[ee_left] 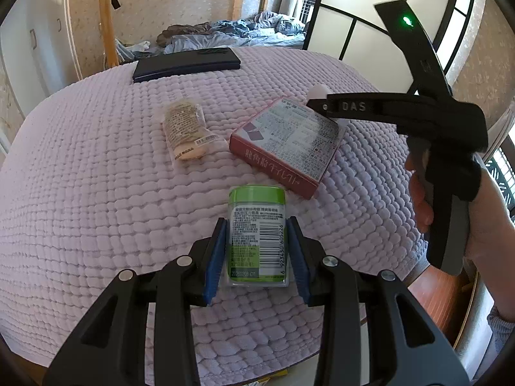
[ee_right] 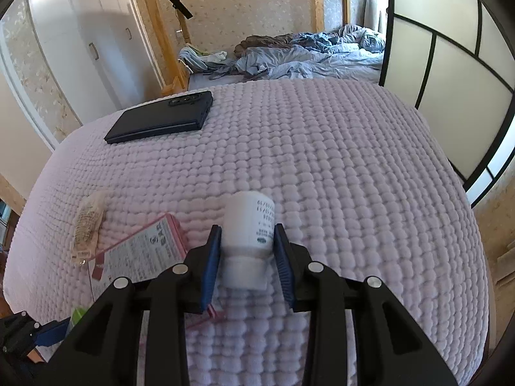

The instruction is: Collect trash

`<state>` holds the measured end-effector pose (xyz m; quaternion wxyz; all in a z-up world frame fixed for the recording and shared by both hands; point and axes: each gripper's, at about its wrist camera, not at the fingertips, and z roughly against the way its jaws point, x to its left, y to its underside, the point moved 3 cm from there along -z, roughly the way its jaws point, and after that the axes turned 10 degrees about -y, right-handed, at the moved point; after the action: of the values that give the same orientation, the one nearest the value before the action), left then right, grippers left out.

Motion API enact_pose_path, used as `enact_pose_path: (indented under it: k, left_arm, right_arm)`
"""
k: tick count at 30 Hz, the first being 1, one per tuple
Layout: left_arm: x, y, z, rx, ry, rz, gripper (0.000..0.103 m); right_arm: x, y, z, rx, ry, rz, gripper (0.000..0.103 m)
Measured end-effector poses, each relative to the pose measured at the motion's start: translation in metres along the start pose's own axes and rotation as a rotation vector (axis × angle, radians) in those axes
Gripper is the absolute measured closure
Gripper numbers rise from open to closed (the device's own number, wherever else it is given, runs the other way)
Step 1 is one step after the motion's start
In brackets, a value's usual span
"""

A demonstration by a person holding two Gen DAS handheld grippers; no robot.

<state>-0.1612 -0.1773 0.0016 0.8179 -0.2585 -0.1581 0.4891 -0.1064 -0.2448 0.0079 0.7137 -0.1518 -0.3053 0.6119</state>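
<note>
Meanwhile each hand-held gripper (ee_left: pixel 256 251) (ee_right: pixel 248 251) clamps a bottle (ee_left: pixel 257 234) (ee_right: pixel 248 234); pink box (ee_left: pixel 286 144) between.

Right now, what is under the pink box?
The pink box lies on the lilac blanket. Only blanket shows around it; whatever is right beneath it is covered.

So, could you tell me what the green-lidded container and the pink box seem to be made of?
The green-lidded container looks like clear, glossy plastic under a printed label, judging by its see-through base. The pink box looks like thin printed cardboard, with sharp folded edges and a slight sheen.
</note>
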Motion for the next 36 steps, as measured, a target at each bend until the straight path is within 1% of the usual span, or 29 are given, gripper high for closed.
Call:
enact_pose_path:
  k: [2,4,7,12,17,27,36]
  left_arm:
    - [0.0,0.001,0.0,-0.002,-0.002,-0.002,0.063]
    - [0.0,0.001,0.0,-0.001,0.0,0.003,0.063]
    - [0.001,0.0,0.0,0.003,0.006,0.009,0.063]
    - [0.004,0.0,0.003,0.005,0.018,0.017,0.063]
    - [0.007,0.002,0.009,0.002,0.022,0.021,0.063]
    - [0.012,0.001,0.02,-0.006,0.018,0.01,0.063]
    - [0.019,0.017,0.033,0.01,0.016,-0.016,0.063]
  right_arm:
    - [0.004,0.0,0.0,-0.001,0.016,0.03,0.072]
    - [0.004,0.0,0.001,-0.005,0.009,0.033,0.072]
    - [0.001,0.005,0.01,-0.019,-0.019,0.002,0.072]
    - [-0.003,0.015,0.036,-0.051,-0.038,-0.015,0.072]
    - [0.0,0.029,0.053,-0.051,-0.083,-0.032,0.072]
    - [0.036,0.063,0.074,-0.011,-0.151,0.024,0.072]
    - [0.066,0.091,0.088,0.021,-0.205,0.063,0.072]
